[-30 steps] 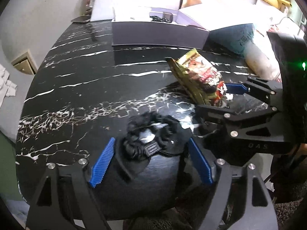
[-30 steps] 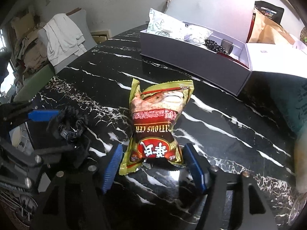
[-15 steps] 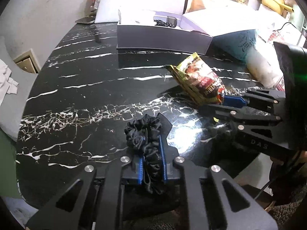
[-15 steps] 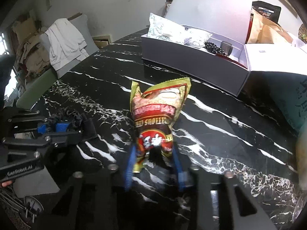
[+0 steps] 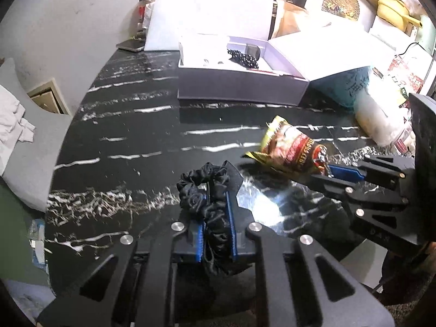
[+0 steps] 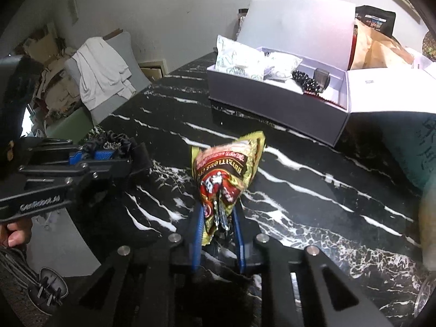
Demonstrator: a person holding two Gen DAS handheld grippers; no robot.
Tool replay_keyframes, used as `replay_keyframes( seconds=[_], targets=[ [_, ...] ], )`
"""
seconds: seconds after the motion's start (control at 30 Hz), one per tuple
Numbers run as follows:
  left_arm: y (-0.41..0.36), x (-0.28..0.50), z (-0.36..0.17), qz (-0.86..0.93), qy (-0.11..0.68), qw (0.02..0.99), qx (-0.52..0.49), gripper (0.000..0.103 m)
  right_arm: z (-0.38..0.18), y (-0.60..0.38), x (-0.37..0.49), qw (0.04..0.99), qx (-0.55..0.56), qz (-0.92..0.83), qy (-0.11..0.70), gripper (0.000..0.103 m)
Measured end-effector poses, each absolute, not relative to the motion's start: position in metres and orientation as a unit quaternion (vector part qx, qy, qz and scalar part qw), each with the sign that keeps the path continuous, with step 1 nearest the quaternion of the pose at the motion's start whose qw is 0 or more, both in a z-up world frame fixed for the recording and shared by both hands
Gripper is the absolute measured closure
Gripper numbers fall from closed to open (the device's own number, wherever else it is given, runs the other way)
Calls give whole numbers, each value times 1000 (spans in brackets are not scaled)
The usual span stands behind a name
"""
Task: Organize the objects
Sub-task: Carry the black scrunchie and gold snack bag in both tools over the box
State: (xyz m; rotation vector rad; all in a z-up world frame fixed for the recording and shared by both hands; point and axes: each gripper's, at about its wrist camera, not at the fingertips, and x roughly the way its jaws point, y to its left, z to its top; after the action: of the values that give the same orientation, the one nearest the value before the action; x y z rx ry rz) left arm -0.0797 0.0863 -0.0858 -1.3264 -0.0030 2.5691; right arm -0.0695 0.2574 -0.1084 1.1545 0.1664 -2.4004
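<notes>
Black scrunchie (image 5: 209,207) sits pinched between the blue pads of the left gripper (image 5: 216,212), jaws pressed tight on the fabric; ruffled loops bulge out past the fingertips toward 12 o'clock, a tail of cloth hangs back between the fingers. In the right wrist view the same scrunchie (image 6: 109,144) shows at 9 o'clock, squeezed in the left gripper (image 6: 100,155). Snack packet (image 6: 226,174), red and gold, is clamped by its lower end in the right gripper (image 6: 218,218), pads squeezing the foil into a crease; the packet stands up tilted toward 12 o'clock. From the left wrist view the packet (image 5: 291,152) lies at 2 o'clock, gripped by the right gripper (image 5: 331,170) coming in from 3 o'clock. Black marble table (image 5: 136,141) under both; open grey box (image 5: 239,87) at 12 o'clock, well apart from both grippers. Change from a second ago: both sets of jaws stood spread around their items lying flat on the table; now both are closed on them, and the scrunchie and the packet's top end look lifted off the marble. Pose: both grippers point steeply downward toward the table, side by side, the left one's handle held by a hand (image 6: 15,234) visible at the 8 o'clock edge of the right wrist view.
</notes>
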Motion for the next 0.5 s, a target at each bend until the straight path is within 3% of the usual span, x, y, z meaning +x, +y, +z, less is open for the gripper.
replay_keyframes(
  seconds=[0.5],
  targets=[
    [92,-91,-61,889,8,141,-435,90,-79,276,-64,239,379,-894,30,85]
  ],
)
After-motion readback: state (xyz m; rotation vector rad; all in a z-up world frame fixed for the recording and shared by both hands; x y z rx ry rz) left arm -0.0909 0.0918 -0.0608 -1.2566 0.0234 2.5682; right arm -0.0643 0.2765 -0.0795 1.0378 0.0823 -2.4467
